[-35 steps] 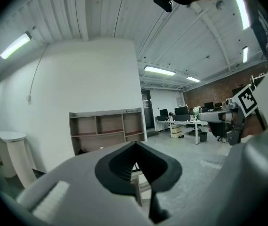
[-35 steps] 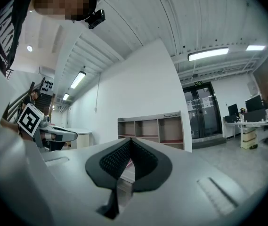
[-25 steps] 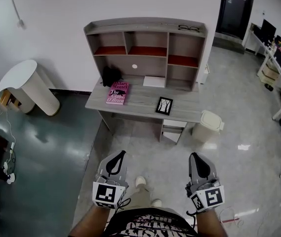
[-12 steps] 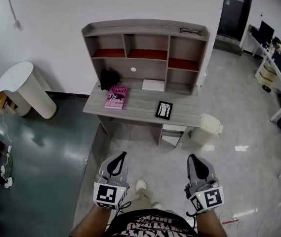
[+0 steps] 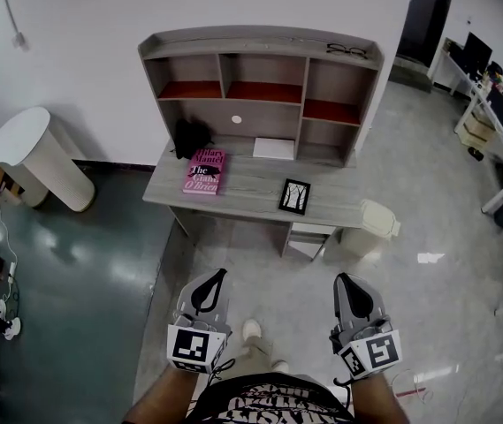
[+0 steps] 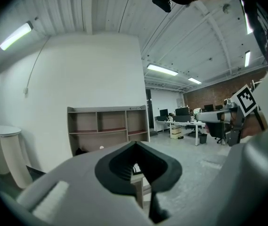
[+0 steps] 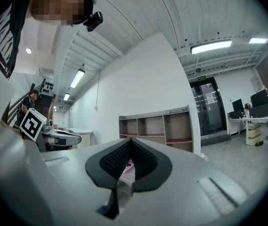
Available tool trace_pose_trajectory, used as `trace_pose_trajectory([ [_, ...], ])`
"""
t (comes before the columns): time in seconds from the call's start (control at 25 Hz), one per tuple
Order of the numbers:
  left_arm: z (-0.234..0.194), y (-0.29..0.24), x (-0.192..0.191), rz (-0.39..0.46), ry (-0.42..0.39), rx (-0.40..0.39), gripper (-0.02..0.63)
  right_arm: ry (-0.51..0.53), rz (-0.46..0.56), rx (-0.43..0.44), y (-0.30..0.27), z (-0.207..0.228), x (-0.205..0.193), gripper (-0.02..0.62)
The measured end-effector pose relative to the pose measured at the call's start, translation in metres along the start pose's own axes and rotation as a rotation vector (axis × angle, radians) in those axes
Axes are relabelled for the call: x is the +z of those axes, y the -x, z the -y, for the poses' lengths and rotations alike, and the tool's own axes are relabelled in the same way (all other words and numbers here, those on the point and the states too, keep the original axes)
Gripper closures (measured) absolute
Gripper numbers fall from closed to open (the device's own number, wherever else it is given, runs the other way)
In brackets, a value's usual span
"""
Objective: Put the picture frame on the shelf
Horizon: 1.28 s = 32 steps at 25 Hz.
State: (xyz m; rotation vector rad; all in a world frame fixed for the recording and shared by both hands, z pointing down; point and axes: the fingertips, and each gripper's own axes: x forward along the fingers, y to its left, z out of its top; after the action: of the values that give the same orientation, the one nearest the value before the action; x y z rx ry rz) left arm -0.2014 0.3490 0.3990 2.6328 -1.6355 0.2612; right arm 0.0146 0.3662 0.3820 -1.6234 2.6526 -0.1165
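A small black picture frame (image 5: 294, 196) lies flat on the grey desk (image 5: 242, 189), right of centre. Behind it rises the desk's shelf unit (image 5: 260, 78) with open compartments, also seen in the left gripper view as the shelf unit (image 6: 108, 126) and in the right gripper view as the shelf unit (image 7: 158, 125). My left gripper (image 5: 209, 291) and right gripper (image 5: 352, 295) hang low in front of me, well short of the desk. Both are shut with nothing between the jaws.
A pink book (image 5: 204, 170), a black object (image 5: 191, 134) and a white pad (image 5: 274, 148) sit on the desk. Glasses (image 5: 346, 50) rest on the shelf top. A white bin (image 5: 369, 226) stands right of the desk, a round white table (image 5: 26, 155) at left.
The view has drifted slightly closer to the desk, and the desk sits a little lower and leftward in frame. Both grippers keep their pose.
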Motion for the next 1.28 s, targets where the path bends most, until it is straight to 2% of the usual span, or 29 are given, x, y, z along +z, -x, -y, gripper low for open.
trace_pose_trajectory([
  [0.32, -0.019, -0.034, -0.003, 0.01, 0.01, -0.024, 0.604, 0.017, -0.032, -0.009, -0.031, 0.005, -0.002, 0.568],
  [0.68, -0.052, -0.073, 0.0, 0.009, 0.047, -0.017, 0.604, 0.039, -0.039, -0.014, -0.07, 0.015, 0.004, 0.568],
  [0.88, -0.061, -0.096, 0.0, 0.022, 0.035, -0.046, 0.604, 0.041, -0.034, -0.026, -0.092, 0.025, 0.008, 0.568],
  [1.12, -0.08, -0.122, 0.011, 0.037, 0.033, -0.059, 0.604, 0.038, -0.025, -0.056, -0.116, 0.035, 0.015, 0.568],
  [1.28, -0.092, -0.138, 0.031, 0.062, 0.034, -0.082, 0.604, 0.054, -0.015, -0.086, -0.132, 0.04, 0.026, 0.568],
])
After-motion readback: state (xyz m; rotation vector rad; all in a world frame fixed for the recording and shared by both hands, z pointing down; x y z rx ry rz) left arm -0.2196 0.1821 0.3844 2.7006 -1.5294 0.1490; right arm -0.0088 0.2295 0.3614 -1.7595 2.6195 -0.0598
